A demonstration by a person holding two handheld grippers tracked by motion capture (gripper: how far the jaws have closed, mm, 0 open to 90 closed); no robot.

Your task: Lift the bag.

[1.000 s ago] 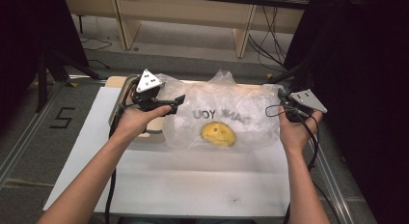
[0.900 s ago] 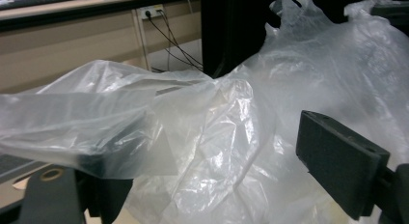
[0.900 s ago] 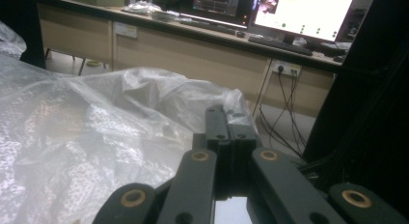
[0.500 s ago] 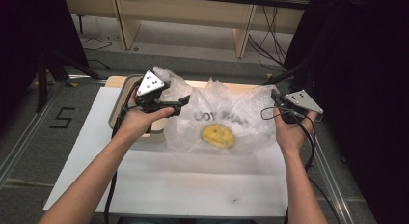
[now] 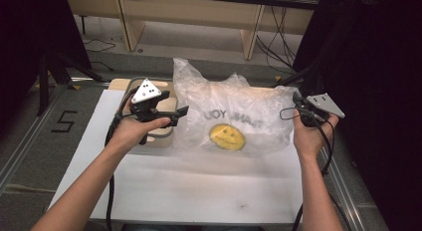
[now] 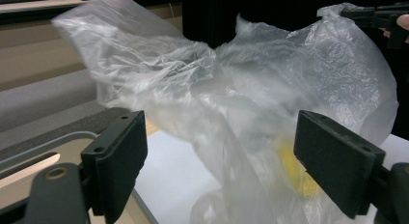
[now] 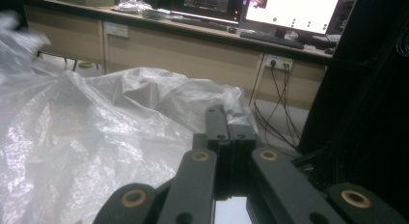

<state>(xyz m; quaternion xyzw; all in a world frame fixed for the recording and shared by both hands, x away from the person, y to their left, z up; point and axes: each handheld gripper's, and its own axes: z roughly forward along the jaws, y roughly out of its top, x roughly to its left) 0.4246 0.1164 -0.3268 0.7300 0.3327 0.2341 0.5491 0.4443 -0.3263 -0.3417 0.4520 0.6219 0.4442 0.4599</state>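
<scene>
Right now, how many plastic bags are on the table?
1. The bag lies across the table's far middle, between the left tool and the right tool, which pinches its right edge. Anything beneath it is hidden.

Lab or office workroom: long desk (image 7: 159, 28) carrying monitors (image 7: 289, 9) and keyboards (image 7: 272, 39), wall sockets (image 7: 279, 63), trailing cables (image 5: 271, 44), white worktable (image 5: 199, 186) on metal rails.

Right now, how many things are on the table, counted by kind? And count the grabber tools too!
Clear plastic bags with a yellow smiley face: 1
Wooden trays with a metal rim: 1
Handheld grippers: 2, the left gripper with jaws open by the bag, the right gripper shut on the bag's edge
Total: 4
</scene>
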